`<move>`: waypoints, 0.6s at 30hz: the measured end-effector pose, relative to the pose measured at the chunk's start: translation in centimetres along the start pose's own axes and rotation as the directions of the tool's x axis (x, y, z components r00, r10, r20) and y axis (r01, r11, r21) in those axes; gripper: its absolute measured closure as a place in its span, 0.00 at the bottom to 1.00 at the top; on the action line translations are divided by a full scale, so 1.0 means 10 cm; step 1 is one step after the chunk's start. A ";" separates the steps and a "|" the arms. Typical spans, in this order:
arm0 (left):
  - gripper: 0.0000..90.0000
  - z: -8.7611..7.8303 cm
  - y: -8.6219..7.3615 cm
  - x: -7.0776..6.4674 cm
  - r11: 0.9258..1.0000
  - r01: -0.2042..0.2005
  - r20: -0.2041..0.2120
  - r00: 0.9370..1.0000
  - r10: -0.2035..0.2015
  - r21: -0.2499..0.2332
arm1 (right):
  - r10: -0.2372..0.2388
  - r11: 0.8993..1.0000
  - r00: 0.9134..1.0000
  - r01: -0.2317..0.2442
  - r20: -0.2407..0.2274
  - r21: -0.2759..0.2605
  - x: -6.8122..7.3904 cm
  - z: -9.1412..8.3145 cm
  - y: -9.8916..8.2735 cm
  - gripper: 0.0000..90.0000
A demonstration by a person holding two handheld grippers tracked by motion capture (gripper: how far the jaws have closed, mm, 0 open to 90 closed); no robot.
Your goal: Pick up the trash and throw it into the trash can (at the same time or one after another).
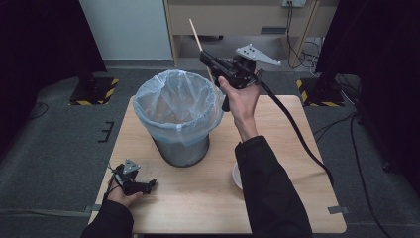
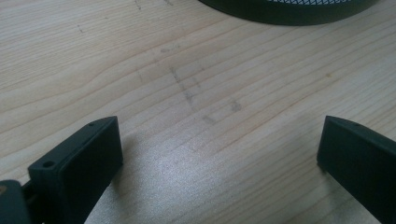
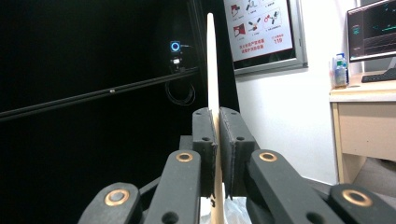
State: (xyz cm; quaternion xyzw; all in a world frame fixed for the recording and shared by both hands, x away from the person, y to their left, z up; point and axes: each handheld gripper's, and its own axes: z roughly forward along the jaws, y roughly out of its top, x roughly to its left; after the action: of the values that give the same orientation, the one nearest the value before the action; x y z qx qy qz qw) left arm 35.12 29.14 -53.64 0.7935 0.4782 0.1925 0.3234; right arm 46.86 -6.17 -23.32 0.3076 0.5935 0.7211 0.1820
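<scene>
1. I hold a thin wooden stick (image 1: 197, 34) in the right gripper (image 1: 210, 58), its fingers (image 3: 205, 140) pinching it near one end; it rises up and away, beyond the far rim of the bin and above it.
2. My right hand (image 1: 241, 101) carries it high, just beside the lined bin (image 1: 179, 116), whose pale blue bag (image 1: 171, 94) folds over the rim.
3. My left gripper (image 1: 143, 186) rests low on the desk (image 1: 277, 163) near its front left corner, fingers (image 2: 79, 158) spread wide with only bare wood between them.
4. Risk, as I judge it: the grip sits at the stick's end, so a swing could pivot it loose, or its long tip could snag the bag and tug the liner off the rim.
5. A white dish (image 1: 236, 174) peeks out beside my right sleeve; a careless elbow could knock it.
6. Open room lies on the desk's right half; the bin stands near the far edge, leaving little margin behind it.
</scene>
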 end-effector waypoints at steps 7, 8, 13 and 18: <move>0.00 0.00 0.00 0.00 1.000 0.000 0.000 1.000 0.000 0.000 | 0.025 1.000 1.000 -0.025 0.008 -0.005 -0.01 0.16 -0.12 0.95; 0.00 0.00 0.00 0.00 1.000 0.000 0.001 1.000 0.000 0.000 | 0.026 1.000 1.000 -0.026 0.007 -0.005 0.00 0.19 -0.15 0.95; 0.00 0.00 0.00 0.00 1.000 0.000 0.001 1.000 0.000 0.000 | 0.045 0.999 0.999 -0.045 0.009 -0.003 0.01 0.32 -0.29 0.94; 0.00 0.00 0.00 0.00 1.000 0.000 0.001 1.000 0.000 -0.001 | 0.058 0.998 0.998 -0.058 0.004 -0.005 0.01 0.39 -0.37 0.78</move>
State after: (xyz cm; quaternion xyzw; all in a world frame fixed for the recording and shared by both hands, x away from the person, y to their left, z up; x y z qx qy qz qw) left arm 35.14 29.12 -53.64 0.7934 0.4780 0.1921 0.3243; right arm 49.01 -2.36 -26.49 0.3259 0.5824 0.7267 0.1630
